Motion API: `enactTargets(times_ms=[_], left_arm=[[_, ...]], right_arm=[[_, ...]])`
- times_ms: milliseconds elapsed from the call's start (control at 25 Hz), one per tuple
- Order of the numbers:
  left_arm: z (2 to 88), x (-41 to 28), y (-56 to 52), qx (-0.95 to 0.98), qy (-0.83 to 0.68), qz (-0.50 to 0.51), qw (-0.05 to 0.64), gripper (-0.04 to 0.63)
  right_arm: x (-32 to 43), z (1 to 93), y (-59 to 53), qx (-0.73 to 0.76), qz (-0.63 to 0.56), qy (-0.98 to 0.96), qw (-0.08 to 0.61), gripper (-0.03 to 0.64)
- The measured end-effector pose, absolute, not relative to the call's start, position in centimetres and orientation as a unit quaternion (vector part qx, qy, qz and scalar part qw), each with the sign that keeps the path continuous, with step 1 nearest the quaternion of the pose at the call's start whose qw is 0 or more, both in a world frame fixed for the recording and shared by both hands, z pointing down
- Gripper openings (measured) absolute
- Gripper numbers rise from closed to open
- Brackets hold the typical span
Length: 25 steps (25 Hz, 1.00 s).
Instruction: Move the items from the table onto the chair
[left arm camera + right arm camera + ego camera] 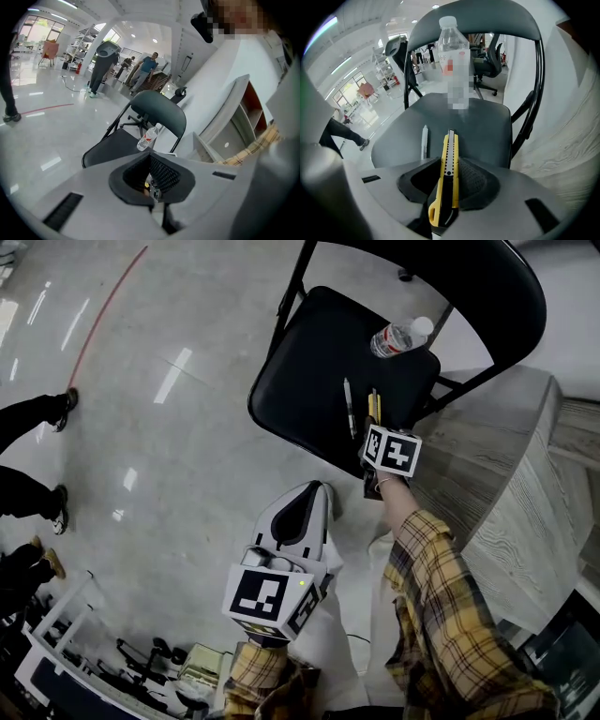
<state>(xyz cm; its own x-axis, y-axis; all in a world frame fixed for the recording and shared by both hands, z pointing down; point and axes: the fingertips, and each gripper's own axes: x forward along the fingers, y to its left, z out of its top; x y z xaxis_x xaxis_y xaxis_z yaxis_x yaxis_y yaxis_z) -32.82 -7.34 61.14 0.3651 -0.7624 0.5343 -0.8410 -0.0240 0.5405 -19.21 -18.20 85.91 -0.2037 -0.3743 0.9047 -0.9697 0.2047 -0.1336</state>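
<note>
A right gripper (pixel 449 165) clamps a yellow utility knife (pixel 451 147) between its jaws, low over the black seat of a folding chair (pixel 309 362), where a pen (pixel 349 407) lies just beside the blade and a water bottle (pixel 398 337) rests toward the back. The left gripper (pixel 150 161), jaws drawn together on nothing, hangs back over the floor, beside the wood-grain table (pixel 506 474).

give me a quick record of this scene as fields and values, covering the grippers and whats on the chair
chair: black folding chair, beside the wood-grain table
on seat: water bottle upright near the backrest; pen lying flat
right gripper: shut on the yellow utility knife, over the seat beside the pen
knife contact with seat: cannot tell
left gripper: shut, empty, apart from the chair
</note>
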Motion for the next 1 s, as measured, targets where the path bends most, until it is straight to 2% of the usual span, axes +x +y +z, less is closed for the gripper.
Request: enactTargets(times_ms=[160,560,760,1000], left_arm=[[61.5,-33.1,-7.6,0.717,-0.558,0.054,0.414,0.003],[60.3,-32.9,-8.3,0.728,-0.551,0.067,0.404,0.003],[57.8,-33.0,-8.9,0.736,-0.553,0.060,0.387,0.003],[52.3,-33.3,-9.4,0.748,-0.556,0.056,0.358,0.003]], right_arm=[[-19.0,87.7,-17.3,0.488,0.396,-0.665,0.402,0.127],[-19.6,85.6,-18.0,0.490,0.421,-0.673,0.360,0.129],[-20.8,81.2,-18.4,0.496,0.438,-0.680,0.316,0.129],[-23.6,71.7,-15.9,0.480,0.463,-0.706,0.238,0.129]])
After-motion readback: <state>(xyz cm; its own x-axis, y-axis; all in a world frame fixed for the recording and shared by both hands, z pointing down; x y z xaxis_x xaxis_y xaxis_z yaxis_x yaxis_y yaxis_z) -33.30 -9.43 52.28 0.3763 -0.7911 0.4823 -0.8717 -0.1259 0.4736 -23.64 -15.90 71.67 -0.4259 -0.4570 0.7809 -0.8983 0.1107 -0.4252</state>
